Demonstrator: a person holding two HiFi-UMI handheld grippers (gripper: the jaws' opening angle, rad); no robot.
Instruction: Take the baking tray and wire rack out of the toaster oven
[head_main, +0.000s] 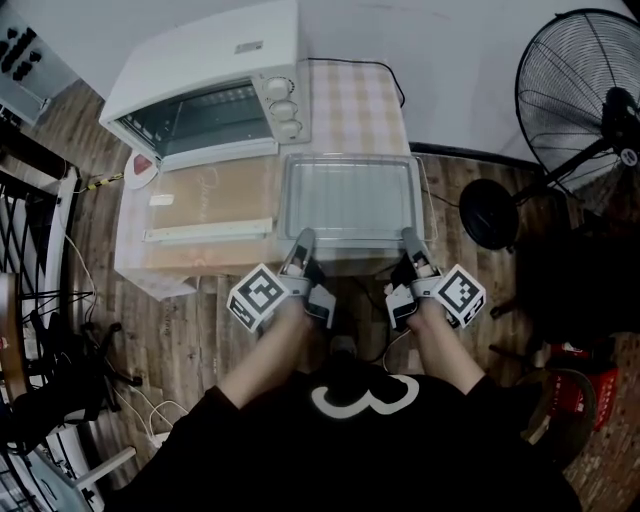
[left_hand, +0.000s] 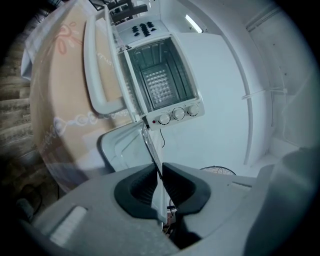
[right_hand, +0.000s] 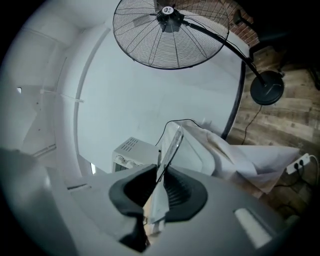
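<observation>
The silver baking tray (head_main: 350, 195) lies flat on the table, just right of the white toaster oven (head_main: 210, 80). The oven's glass door (head_main: 210, 205) hangs open toward me. My left gripper (head_main: 303, 240) is shut on the left part of the tray's near rim. At the right part of that rim my right gripper (head_main: 410, 240) is shut too. The left gripper view shows the rim edge-on between the pads of the left gripper (left_hand: 160, 175). The right gripper (right_hand: 162, 180) pinches it the same way. A thin wire (head_main: 430, 195) runs along the tray's right rim; I cannot tell whether it is the rack.
The table (head_main: 360, 100) carries a checked cloth and stands against a white wall. A black standing fan (head_main: 585, 90) is on the wooden floor at the right, its round base (head_main: 487, 213) close to the table corner. Cables and a metal frame (head_main: 30, 230) crowd the left side.
</observation>
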